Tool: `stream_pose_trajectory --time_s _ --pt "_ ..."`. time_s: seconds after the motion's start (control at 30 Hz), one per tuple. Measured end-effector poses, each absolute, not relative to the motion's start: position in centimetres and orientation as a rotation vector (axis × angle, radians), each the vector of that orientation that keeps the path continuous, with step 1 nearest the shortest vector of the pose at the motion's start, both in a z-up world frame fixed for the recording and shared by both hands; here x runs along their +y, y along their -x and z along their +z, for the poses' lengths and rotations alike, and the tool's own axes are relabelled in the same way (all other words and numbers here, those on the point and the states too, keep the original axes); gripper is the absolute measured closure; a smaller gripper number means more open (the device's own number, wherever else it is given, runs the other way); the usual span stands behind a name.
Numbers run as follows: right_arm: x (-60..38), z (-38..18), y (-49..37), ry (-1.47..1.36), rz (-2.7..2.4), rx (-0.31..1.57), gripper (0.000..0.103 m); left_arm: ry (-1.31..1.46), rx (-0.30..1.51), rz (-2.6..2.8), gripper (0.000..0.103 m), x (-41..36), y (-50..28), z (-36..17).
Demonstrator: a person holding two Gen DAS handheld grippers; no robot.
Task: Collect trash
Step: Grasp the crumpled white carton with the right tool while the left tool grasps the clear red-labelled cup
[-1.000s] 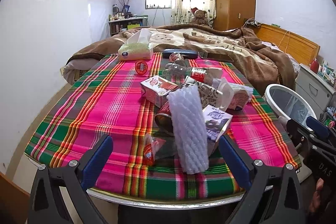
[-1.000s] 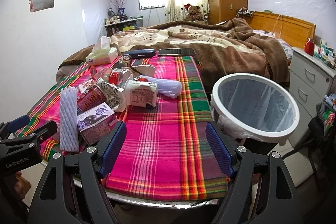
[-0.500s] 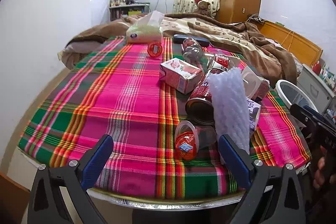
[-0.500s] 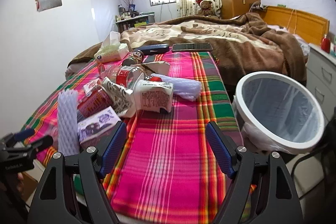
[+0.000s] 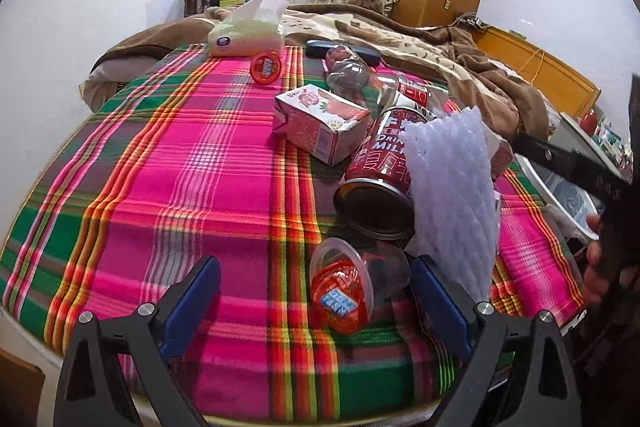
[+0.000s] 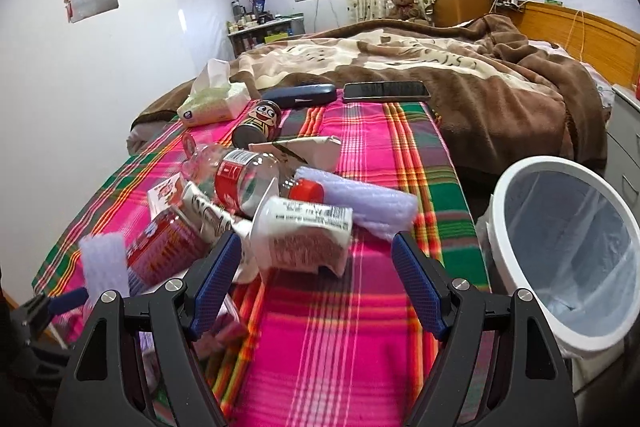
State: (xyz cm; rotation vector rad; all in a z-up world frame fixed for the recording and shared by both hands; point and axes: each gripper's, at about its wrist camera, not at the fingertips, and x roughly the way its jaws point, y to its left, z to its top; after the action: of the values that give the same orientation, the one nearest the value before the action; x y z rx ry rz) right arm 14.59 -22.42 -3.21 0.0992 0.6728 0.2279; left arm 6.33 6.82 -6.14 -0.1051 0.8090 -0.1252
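Trash lies in a heap on a plaid-covered table [image 5: 192, 163]. My left gripper [image 5: 316, 291] is open, its jaws on either side of a clear cup with a red lid [image 5: 344, 291] lying on its side. Behind the cup lie a red milk can [image 5: 384, 163], white foam netting [image 5: 456, 187] and a pink carton [image 5: 320, 123]. My right gripper [image 6: 316, 267] is open just short of a white carton [image 6: 304, 235]. A clear bottle with a red cap [image 6: 256, 179] and foam wrap [image 6: 360, 203] lie behind it. A white bin [image 6: 568, 247] with a liner stands right of the table.
A tissue pack [image 5: 248, 39], a glasses case [image 6: 304, 95] and a phone [image 6: 386, 91] lie at the table's far end. A small red lid [image 5: 266, 67] and a cartoon can [image 6: 260, 123] lie nearby. A bed with a brown blanket [image 6: 480, 75] stands behind, drawers [image 6: 624, 131] at right.
Both grippers have moved forward over the table. The left one has closed in around the red-lidded cup; the right one has come up to the white carton. Both stay open.
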Motion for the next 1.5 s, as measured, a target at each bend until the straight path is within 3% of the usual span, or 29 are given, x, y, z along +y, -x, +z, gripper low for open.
stream_pose_trajectory --time_s 0.27,0.4,0.5,0.6,1.5 --pt "-21.6 -3.1 -16.0 -0.084 0.218 0.704 0.024 0.116 0.829 -0.162 0.029 6.7 -6.8 -6.6" --pt "-21.5 -3.4 -16.2 -0.090 0.217 0.716 0.035 0.133 0.832 -0.182 0.046 6.7 -6.4 -6.4" --pt "-21.5 -3.6 -16.4 -0.100 0.225 0.733 0.035 0.126 0.833 -0.190 0.057 6.6 -6.2 -6.4" --pt "-21.3 -3.9 -16.7 -0.096 0.221 0.743 0.042 0.132 0.832 -0.189 0.057 6.6 -6.2 -6.4" --pt "-23.9 -1.5 -14.8 -0.182 0.230 0.652 0.042 0.147 0.712 -0.159 0.057 6.8 -6.0 -1.2"
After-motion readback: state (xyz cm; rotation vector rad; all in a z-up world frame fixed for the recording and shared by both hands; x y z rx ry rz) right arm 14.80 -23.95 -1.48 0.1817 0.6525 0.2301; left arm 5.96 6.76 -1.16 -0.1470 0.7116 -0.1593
